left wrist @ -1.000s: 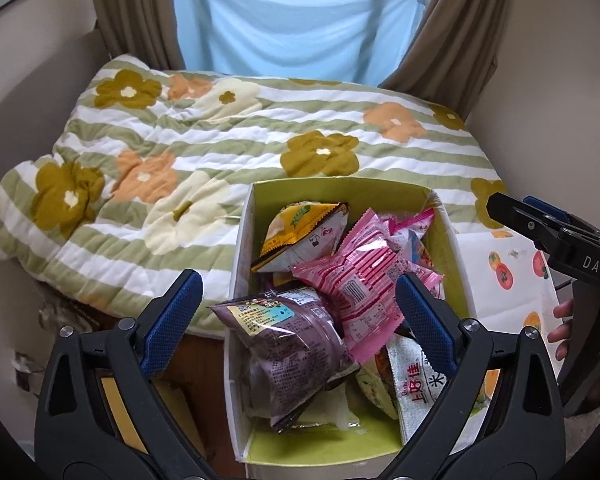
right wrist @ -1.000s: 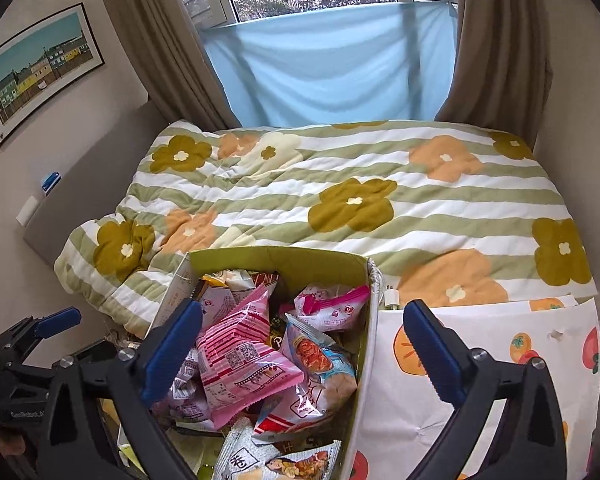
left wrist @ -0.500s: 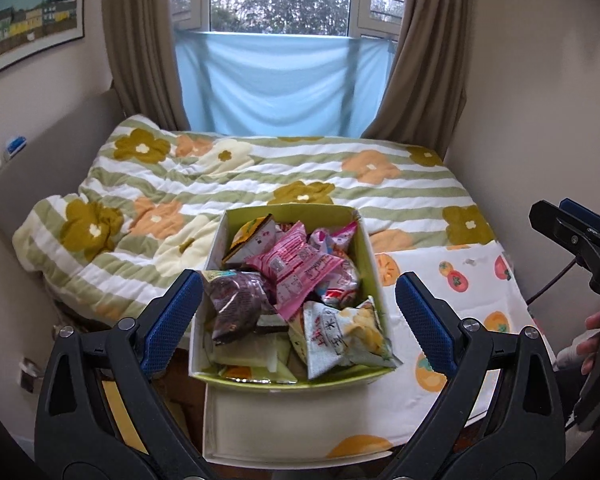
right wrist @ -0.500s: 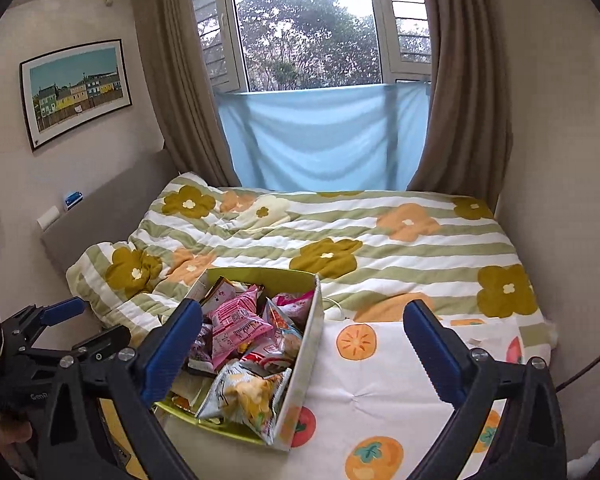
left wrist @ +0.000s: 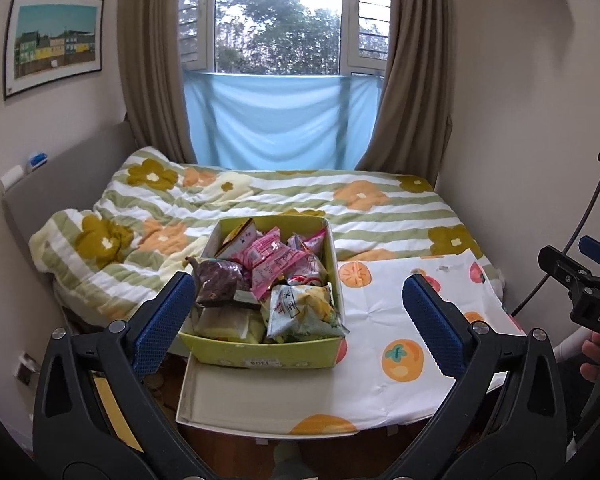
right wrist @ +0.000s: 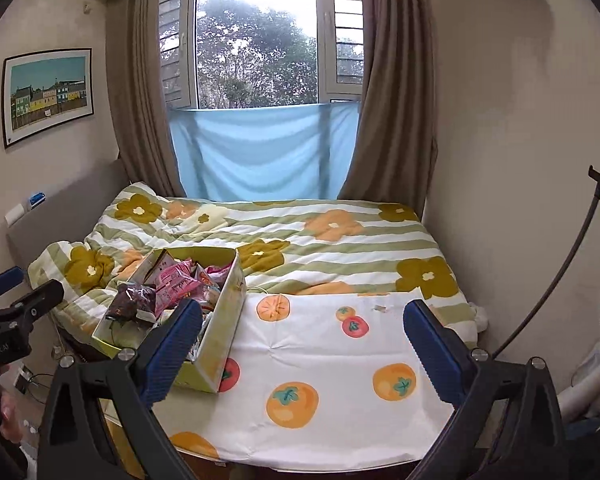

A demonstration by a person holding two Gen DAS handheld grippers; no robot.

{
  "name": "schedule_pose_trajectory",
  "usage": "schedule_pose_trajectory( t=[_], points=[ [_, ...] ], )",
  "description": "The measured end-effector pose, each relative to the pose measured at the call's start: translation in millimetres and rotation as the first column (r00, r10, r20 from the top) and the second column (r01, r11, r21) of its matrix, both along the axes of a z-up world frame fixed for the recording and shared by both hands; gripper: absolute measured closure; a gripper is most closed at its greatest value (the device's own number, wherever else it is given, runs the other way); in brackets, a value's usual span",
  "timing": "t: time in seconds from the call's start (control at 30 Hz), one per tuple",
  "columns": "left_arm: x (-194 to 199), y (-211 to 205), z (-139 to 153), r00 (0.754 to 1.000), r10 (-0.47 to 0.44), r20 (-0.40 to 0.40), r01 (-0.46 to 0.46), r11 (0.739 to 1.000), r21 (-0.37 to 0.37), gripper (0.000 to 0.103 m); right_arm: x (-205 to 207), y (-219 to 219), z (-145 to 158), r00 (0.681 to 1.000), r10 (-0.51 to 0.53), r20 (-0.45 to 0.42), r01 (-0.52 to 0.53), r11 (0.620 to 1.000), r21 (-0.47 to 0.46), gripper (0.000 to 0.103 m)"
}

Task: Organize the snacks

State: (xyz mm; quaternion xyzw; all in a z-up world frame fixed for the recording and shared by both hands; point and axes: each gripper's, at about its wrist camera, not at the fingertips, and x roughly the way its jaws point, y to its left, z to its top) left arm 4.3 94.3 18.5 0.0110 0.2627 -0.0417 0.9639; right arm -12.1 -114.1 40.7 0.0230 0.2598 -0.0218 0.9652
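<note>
Snacks (left wrist: 268, 276) fill the box (left wrist: 260, 356) in the middle of the left view, straight ahead of the left tongs (left wrist: 296, 300). Right tongs (right wrist: 304, 344) see it at lower left. Both tongs are wide apart, holding nothing.

Bare cloth (right wrist: 340, 360) beside snack box (left wrist: 260, 354)

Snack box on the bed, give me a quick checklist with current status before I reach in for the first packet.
1. Left gripper open and empty: ok.
2. Right gripper open and empty: ok.
3. Snack box top open, packets reachable: ok.
4. Dark purple packet lying on top, unobstructed: ok.
5. Bare room on the fruit-print cloth beside the box: ok.
6. Box stable on the soft bed: cannot tell.
</note>
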Motion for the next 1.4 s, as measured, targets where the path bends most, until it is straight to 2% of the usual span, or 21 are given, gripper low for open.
schedule_pose_trajectory(
  t=[0.2, 0.5, 1.4],
  points=[
    [-18, -9, -3, 1.0, -0.001, 0.019, 0.001, 1.0, 0.016, 0.0, -21, -4, -10, 1.0, -0.028, 0.004, 0.028, 0.999, -0.016, 0.003],
    [-19, -14, -5, 1.0, -0.003, 0.015, 0.003, 1.0, 0.008, 0.0, -30, -3, -10, 0.999, -0.034, 0.007, 0.035, 0.999, -0.023, 0.003],
    [-14, -17, -6, 1.0, 0.0, 0.009, 0.0, 1.0, 0.011, 0.0, -26, -1, -14, 0.998, -0.062, -0.017, 0.062, 0.998, -0.02, 0.003]
  ],
)
